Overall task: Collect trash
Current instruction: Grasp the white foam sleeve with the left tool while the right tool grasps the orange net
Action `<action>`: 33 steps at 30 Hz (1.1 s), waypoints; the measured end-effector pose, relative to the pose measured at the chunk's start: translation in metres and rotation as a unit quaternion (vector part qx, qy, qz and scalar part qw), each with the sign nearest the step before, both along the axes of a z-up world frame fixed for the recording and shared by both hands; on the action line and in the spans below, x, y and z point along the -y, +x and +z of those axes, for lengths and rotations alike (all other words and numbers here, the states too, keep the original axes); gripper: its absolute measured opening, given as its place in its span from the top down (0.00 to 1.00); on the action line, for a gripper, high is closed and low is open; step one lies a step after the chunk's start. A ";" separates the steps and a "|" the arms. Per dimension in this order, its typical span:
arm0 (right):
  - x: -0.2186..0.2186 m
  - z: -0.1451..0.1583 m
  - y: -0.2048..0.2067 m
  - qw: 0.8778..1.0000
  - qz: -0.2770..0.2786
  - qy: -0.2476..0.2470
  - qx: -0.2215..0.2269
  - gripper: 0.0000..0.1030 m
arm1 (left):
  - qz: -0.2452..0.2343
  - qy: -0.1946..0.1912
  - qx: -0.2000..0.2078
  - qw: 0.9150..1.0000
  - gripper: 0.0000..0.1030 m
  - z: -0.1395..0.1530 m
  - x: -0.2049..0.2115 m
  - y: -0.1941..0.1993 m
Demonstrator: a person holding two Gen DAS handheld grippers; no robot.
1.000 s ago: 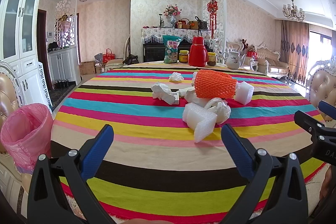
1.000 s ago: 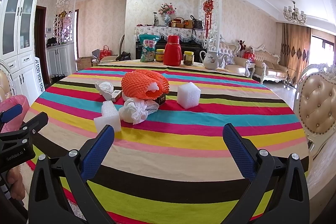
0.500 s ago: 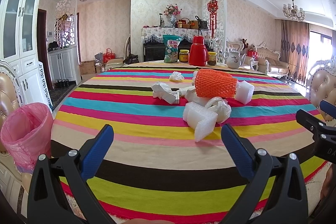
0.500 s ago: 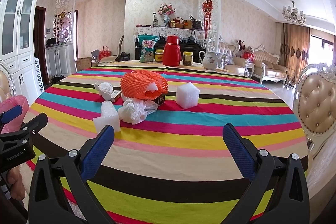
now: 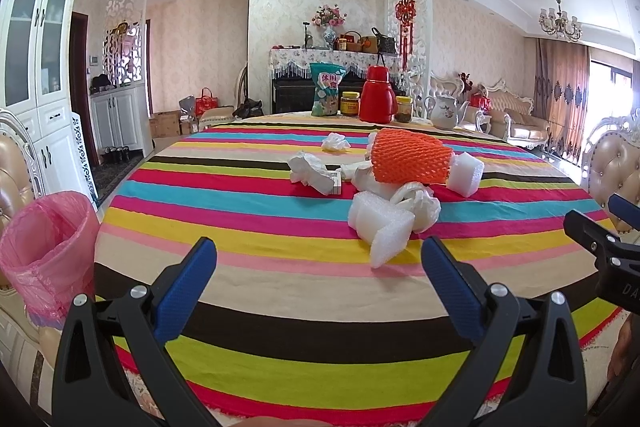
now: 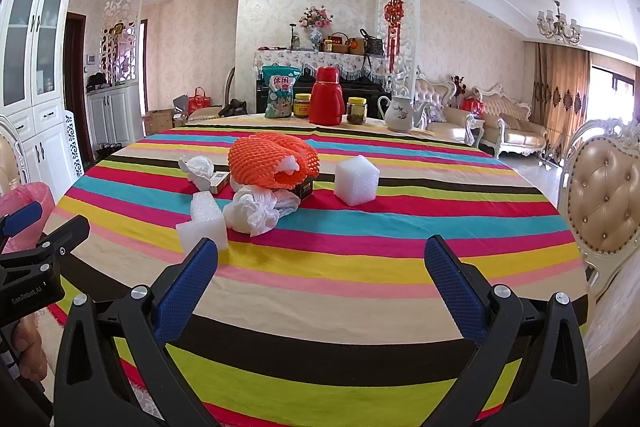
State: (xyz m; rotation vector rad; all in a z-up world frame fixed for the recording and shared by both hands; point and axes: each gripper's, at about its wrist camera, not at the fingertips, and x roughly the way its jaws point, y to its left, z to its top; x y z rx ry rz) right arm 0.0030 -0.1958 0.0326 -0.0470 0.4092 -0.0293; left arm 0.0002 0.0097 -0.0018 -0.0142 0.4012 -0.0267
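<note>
Round table [image 5: 248, 291] under a striped cloth in an ornate dining room, trash heaped past its centre.

In the left view the left gripper [image 5: 319, 267] hovers over the near edge, jaws spread wide and empty; the right gripper [image 6: 321, 265] hangs the same way in its own view, wide apart, holding nothing. From the left gripper the heap lies at 1 o'clock: a foam block [image 5: 380, 227] nearest, a crumpled bag [image 5: 418, 201] touching it, an orange net [image 5: 408, 157] behind, a foam cube [image 5: 464, 175] just right of the net, and tissues [image 5: 310, 171] at 12 o'clock. A pink-lined bin [image 5: 44, 247] stands off the table at 9 o'clock. A red flask [image 5: 376, 99] and jars [image 5: 350, 103] line the far edge.
</note>
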 end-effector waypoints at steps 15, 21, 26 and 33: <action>0.028 -0.004 0.067 0.999 -0.031 0.011 -0.036 0.06 | -0.018 0.031 -0.096 0.995 0.04 -0.015 0.005 0.075; 0.036 -0.011 0.112 0.997 -0.027 0.031 -0.071 0.06 | -0.060 0.030 -0.134 0.989 0.04 -0.027 0.021 0.113; 0.040 -0.012 0.142 0.995 -0.028 0.033 -0.087 0.06 | -0.088 0.043 -0.157 0.983 0.04 -0.041 0.053 0.146; 0.049 -0.021 0.175 0.992 -0.016 0.043 -0.114 0.06 | -0.089 0.061 -0.210 0.972 0.05 -0.058 0.074 0.198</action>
